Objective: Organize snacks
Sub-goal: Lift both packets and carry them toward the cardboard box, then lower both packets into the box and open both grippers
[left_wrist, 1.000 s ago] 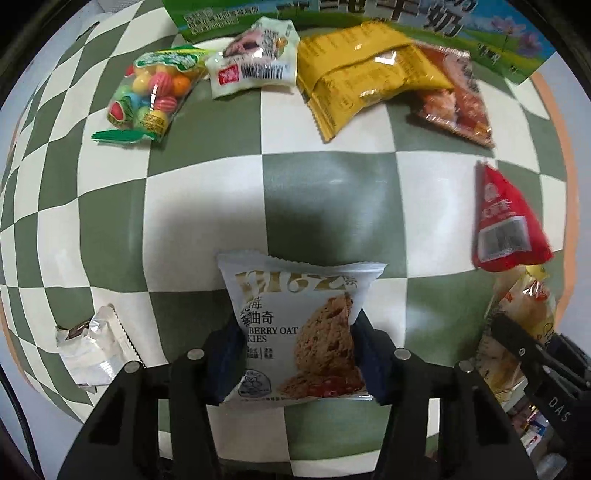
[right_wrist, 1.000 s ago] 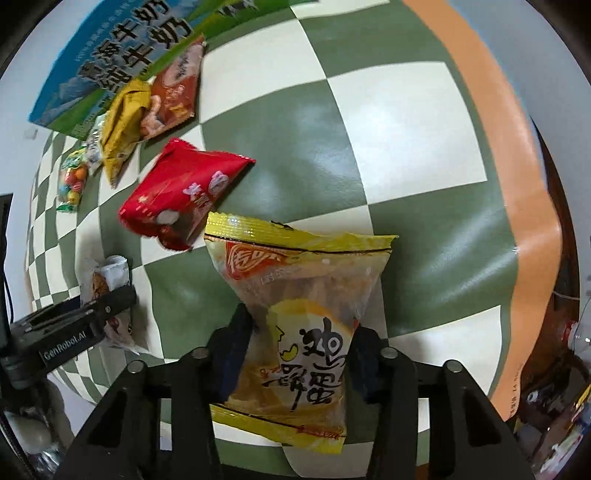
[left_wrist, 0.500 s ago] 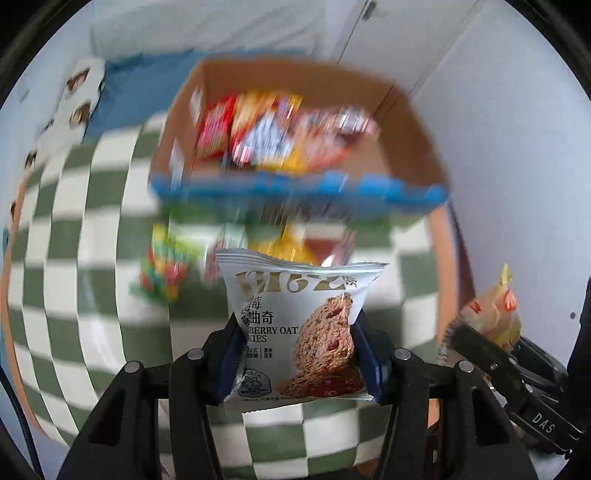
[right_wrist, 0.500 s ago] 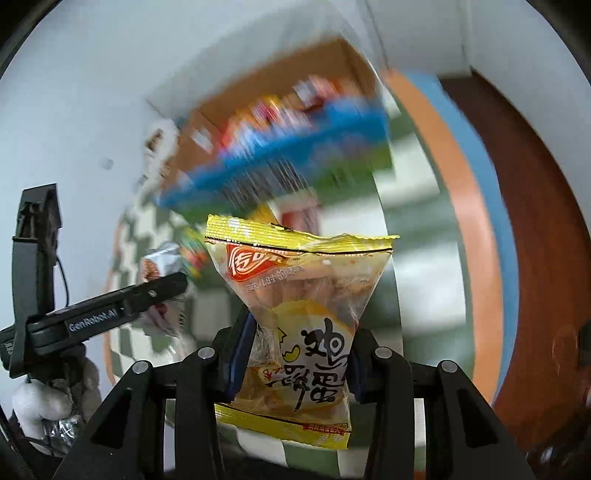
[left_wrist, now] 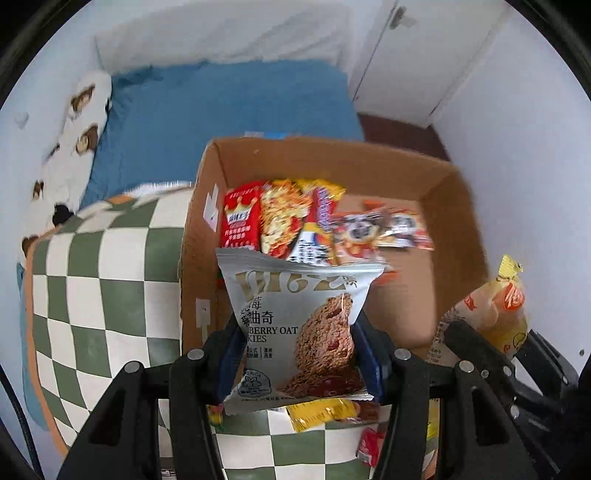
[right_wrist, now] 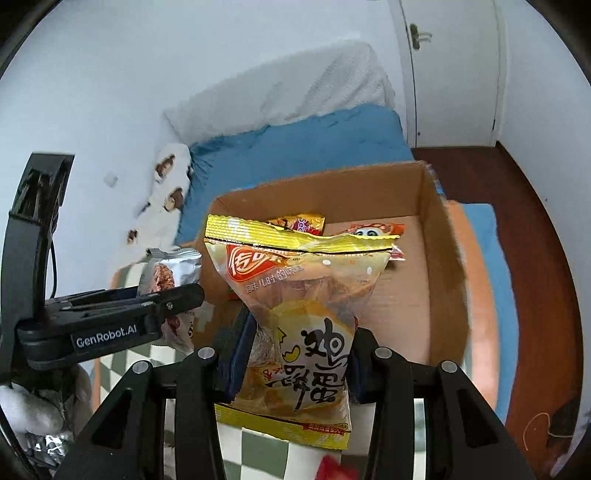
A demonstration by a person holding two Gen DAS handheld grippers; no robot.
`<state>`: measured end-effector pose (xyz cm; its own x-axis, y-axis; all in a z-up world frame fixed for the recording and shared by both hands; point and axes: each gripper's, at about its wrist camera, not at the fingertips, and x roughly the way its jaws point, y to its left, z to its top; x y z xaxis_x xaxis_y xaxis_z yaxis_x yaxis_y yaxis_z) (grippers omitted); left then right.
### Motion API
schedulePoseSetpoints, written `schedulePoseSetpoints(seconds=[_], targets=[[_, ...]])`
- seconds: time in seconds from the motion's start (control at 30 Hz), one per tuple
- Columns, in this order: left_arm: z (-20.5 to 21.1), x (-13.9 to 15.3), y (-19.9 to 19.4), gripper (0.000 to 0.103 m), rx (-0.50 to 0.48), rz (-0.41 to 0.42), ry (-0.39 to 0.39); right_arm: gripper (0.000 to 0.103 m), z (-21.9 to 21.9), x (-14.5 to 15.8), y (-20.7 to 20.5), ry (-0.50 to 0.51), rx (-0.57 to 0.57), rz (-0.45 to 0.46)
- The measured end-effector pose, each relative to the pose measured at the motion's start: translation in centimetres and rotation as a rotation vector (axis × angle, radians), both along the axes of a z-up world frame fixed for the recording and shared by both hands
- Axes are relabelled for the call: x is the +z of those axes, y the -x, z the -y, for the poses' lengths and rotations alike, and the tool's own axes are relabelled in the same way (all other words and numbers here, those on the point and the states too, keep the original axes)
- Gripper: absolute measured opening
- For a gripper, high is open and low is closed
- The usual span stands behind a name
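Pinching crinkly foil cookie packet (left_wrist: 295,325), left gripper (left_wrist: 297,354) overhangs cardboard box (left_wrist: 436,177).

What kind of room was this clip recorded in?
Most likely a bedroom in a home. A bed with a blue sheet and a white pillow stands behind the cardboard box, and a white door is set in the far wall.

- We see white walls (right_wrist: 110,74) and a white door (right_wrist: 450,66) with a metal handle (right_wrist: 419,35).
- We see a bed with a blue sheet (left_wrist: 221,107) and a white pillow (right_wrist: 295,85).
- We see a dark red-brown floor (right_wrist: 535,229).
- Soft daylight fills our view.
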<state>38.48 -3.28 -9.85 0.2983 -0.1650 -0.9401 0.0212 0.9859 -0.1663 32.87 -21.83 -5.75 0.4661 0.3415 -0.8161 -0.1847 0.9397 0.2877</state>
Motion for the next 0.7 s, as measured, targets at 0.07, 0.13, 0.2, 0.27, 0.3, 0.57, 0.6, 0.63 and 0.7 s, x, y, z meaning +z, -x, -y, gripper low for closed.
schedulePoseSetpoints(seconds=[0.07,0.13,0.2,0.27,0.3,0.57,0.6,0.63,0.7], targets=[[-0.7,-1.9,-1.4,0.052,0.017,-0.059,0.007,0.045,-0.7,-1.3,-1.9,0.008,0.004,-0.031],[-1.0,-3.2,-1.9,0.052,0.023,-0.091,-0.004,0.045,-1.7,-3.0,-3.8,0.025,0.015,-0.069],[-1.3,-4.2,-2.5,0.052,0.025,-0.109,-0.019,0.045,-2.5,-4.5,-4.6,0.034,0.024,-0.093],[-1.5,-5.0,-2.8,0.052,0.025,-0.129,-0.023,0.045,-3.1,-5.7,-4.9,0.047,0.033,-0.111],[-1.6,-5.2,-2.9,0.052,0.026,-0.137,-0.021,0.045,-3.5,-6.3,-5.3,0.054,0.041,-0.120],[-2.4,-7.8,-2.9,0.054,0.036,-0.228,0.006,0.048,-5.2,-9.6,-6.3,0.039,0.082,-0.220],[-2.6,-7.8,-2.9,0.062,0.042,-0.228,0.017,0.059,-5.4,-10.0,-6.3,0.046,0.090,-0.244],[-2.8,-7.8,-2.8,0.072,0.044,-0.225,0.029,0.077,-5.6,-10.3,-6.4,0.062,0.098,-0.258],[-3.1,-7.4,-2.7,0.083,0.054,-0.201,0.037,0.092,-5.7,-10.5,-6.3,0.082,0.102,-0.268]])
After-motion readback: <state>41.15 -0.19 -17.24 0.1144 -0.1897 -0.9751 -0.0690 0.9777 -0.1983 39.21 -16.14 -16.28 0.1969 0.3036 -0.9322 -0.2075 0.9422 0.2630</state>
